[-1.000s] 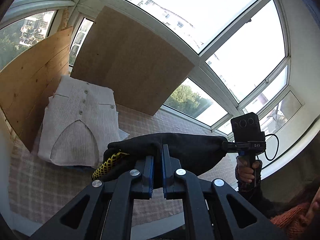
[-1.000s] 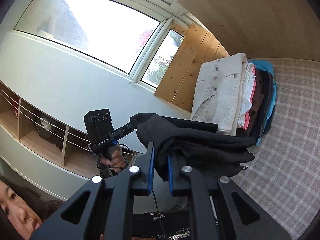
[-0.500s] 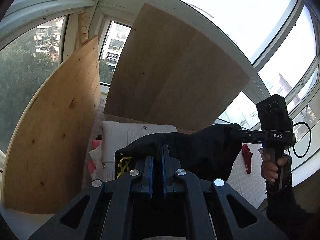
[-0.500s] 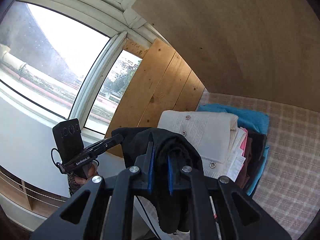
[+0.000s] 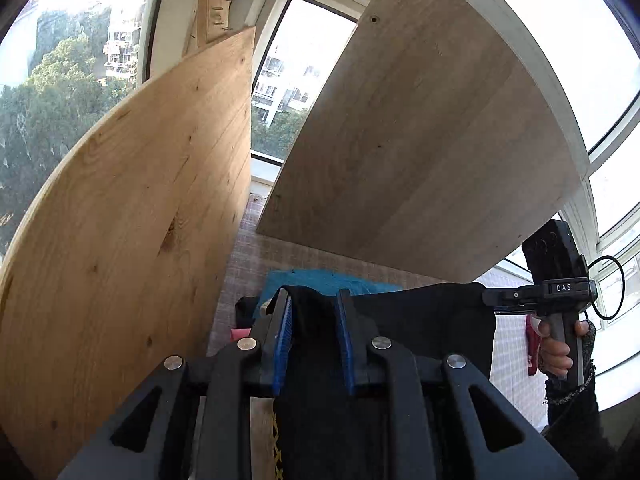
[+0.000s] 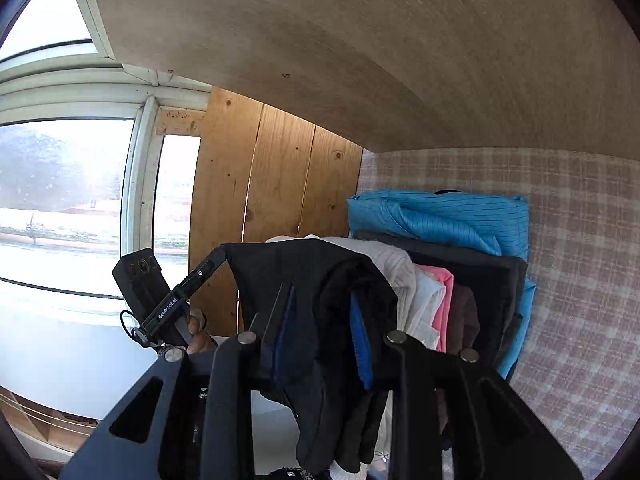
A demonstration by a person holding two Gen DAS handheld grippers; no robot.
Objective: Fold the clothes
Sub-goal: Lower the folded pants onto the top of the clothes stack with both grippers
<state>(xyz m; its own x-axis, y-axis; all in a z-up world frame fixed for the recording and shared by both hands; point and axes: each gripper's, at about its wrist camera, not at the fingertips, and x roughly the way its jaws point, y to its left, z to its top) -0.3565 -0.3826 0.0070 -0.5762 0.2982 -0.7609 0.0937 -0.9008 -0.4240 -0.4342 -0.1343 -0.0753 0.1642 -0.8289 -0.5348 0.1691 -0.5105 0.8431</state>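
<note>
Both tongs have swung in over the clothes stack since a sec ago, and the blue pads, then pinched tight on the cloth, now stand visibly apart w/ fabric between them.

Black garment (image 6: 304, 280) hangs folded, stretched side to side btwn the two tools, long axis running left tongs to right tongs, loose ends drooping down below the right tongs. It's right over/against the near top of the stack of folded clothes (image 6: 460, 276); can't tell if it's resting on it yet. Matte, soft, thick-ish knit; a bit of yellow mesh print shows low in the left view.

Left tongs (image 5: 314, 312): pads parted, cloth lying in the gap, not squeezed as far as I can see. Right tongs (image 6: 320, 308): same, pads apart w/ several black layers draped through. Seen from the left view, the right tool's tip still touches the garment's far corner (image 5: 476, 300).

Stack: cream ribbed knit on top, then white, pink, brown, dark grey, and a teal pinstriped piece (image 6: 440, 216) at the bottom/back. It sits on the bench, covered w/ a pinkish checked cloth (image 6: 580, 240), in the corner.

Behind: knotty pine plank board (image 5: 132, 240) on one side, a smooth grey-brown panel (image 5: 420, 140) leaning on the other, windows beyond.
</note>
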